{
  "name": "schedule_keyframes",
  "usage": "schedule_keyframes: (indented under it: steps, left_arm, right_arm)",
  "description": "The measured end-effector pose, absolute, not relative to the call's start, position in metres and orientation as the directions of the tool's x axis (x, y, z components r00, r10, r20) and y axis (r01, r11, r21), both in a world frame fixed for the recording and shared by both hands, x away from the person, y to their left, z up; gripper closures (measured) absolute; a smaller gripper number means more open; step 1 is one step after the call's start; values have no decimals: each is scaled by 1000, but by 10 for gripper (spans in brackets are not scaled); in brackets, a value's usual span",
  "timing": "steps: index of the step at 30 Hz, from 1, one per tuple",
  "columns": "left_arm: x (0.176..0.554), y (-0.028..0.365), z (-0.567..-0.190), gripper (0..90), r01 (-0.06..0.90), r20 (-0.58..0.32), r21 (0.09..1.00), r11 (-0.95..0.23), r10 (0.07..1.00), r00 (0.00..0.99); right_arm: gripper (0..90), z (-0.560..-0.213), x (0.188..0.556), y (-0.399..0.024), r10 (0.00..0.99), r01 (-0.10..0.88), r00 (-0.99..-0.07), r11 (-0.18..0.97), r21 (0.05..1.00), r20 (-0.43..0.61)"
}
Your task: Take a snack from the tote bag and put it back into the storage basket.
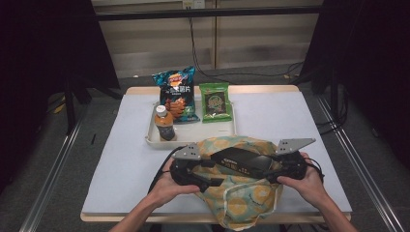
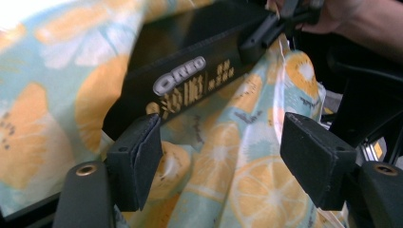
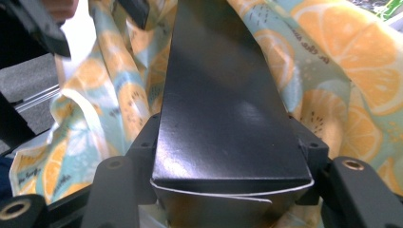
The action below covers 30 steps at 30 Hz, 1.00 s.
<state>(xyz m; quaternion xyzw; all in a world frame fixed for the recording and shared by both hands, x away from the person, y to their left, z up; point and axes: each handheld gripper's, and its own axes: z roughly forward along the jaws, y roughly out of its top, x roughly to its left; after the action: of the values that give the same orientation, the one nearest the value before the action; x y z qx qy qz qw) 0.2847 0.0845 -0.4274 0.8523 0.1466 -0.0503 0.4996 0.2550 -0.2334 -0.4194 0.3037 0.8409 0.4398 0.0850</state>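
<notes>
Oreo box (image 1: 244, 162) clamped end-on in right claw (image 3: 228, 156), long axis run level toward left claw (image 2: 221, 166). Box lodged in mouth of lemon-print bag (image 1: 241, 195) at desk (image 1: 130, 159) near edge. Left claw open, bag cloth between pads, unpinched. Push-in seen along axis.

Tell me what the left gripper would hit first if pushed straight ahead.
Probably the orange-print cloth bag, which fills the gap between the left gripper's open jaws; the black Oreo box lies just beyond, though depth is unclear.
</notes>
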Motion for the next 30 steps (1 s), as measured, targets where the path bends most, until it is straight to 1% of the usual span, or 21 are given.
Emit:
schedule_keyframes:
  steps: [5, 7, 9, 10, 11, 14, 15, 17, 20, 21, 24, 25, 28, 30]
  left_arm:
    - [285, 76, -437, 317, 290, -219, 809, -512, 195, 956]
    - [285, 73, -443, 320, 285, -215, 795, -535, 191, 958]
    - [286, 70, -447, 351, 290, -213, 781, -553, 201, 956]
    - [286, 69, -447, 386, 278, -207, 782, -558, 188, 960]
    - [285, 68, -447, 446, 274, -215, 787, -553, 170, 962]
    - [280, 62, -441, 515, 266, -233, 816, -514, 129, 964]
    - [279, 60, -437, 519, 262, -231, 823, -504, 125, 965]
    - [277, 55, -433, 528, 272, -256, 833, -481, 102, 961]
    - [274, 47, -436, 531, 247, -228, 822, -512, 101, 968]
    - [273, 45, -440, 540, 254, -235, 814, -523, 103, 966]
    - [270, 39, -451, 623, 229, -220, 785, -575, 87, 972]
    - [269, 37, -453, 690, 212, -205, 785, -582, 78, 976]
    - [262, 27, -459, 833, 179, -207, 758, -627, 29, 978]
    - [260, 24, -462, 877, 197, -223, 744, -638, 41, 974]
  right_arm:
    - [426, -413, 255, -232, 581, 432, -804, 426, 794, 126]
    - [426, -410, 254, -233, 588, 439, -796, 397, 806, 144]
    - [426, -407, 254, -232, 583, 434, -800, 396, 809, 144]
    - [427, -406, 253, -231, 588, 438, -795, 384, 813, 151]
    - [428, -405, 252, -230, 589, 433, -796, 387, 814, 144]
    - [428, -407, 252, -227, 589, 436, -796, 396, 808, 141]
    - [428, -409, 253, -226, 590, 438, -795, 398, 806, 141]
    - [428, -412, 254, -226, 594, 447, -791, 397, 802, 146]
    - [429, -416, 256, -225, 596, 453, -789, 403, 795, 148]
    - [429, -416, 256, -225, 600, 456, -785, 397, 797, 151]
    - [429, -412, 256, -227, 611, 457, -777, 378, 805, 154]
    - [429, -411, 256, -227, 609, 452, -778, 376, 809, 152]
    - [429, -407, 257, -229, 628, 453, -764, 360, 815, 147]
    - [429, -406, 257, -229, 620, 456, -769, 360, 814, 156]
